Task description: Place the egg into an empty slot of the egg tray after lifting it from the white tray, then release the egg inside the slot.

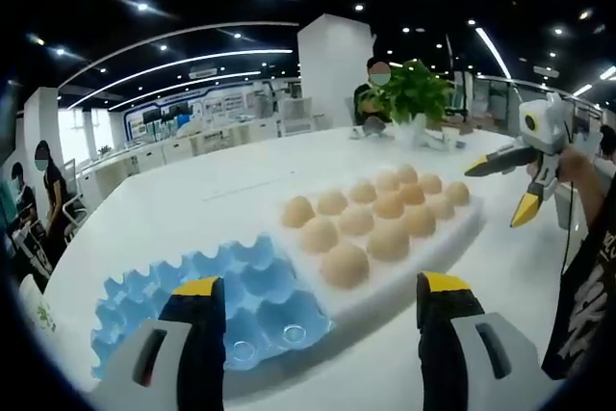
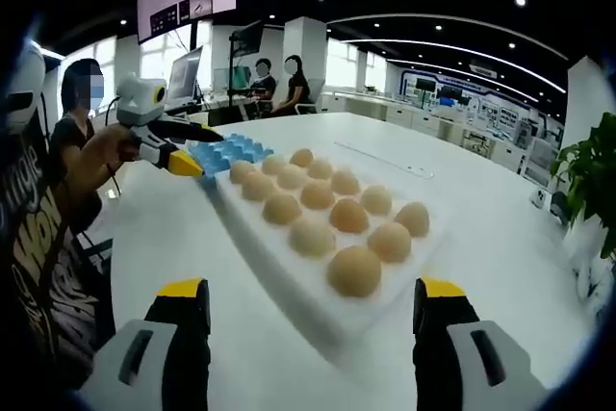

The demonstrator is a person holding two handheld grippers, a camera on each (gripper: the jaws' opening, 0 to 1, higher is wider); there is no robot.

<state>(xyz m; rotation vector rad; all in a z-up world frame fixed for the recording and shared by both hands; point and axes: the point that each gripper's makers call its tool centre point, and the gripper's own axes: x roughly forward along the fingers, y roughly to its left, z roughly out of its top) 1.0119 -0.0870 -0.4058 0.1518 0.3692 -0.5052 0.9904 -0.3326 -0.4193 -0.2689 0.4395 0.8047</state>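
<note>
The blue egg tray (image 1: 252,286) lies at the lower left of the left gripper view, and all the slots I can see are empty. Touching its right side is the white tray (image 1: 390,288), which holds several tan eggs (image 1: 345,265). My left gripper (image 1: 318,310) hovers open over the seam between the two trays, holding nothing. My right gripper (image 1: 500,190) hangs open past the white tray's far right end. In the right gripper view the white tray (image 2: 296,271) with its eggs (image 2: 353,270) lies just ahead of my open right gripper (image 2: 310,300). The left gripper (image 2: 202,149) is over the blue tray (image 2: 231,149).
Both trays rest on a large white table (image 1: 192,199). A potted plant (image 1: 414,93) stands at the table's far edge, with a seated person behind it. The dark-clothed body (image 2: 43,238) of the person holding the grippers is close by. Other people sit at desks further back.
</note>
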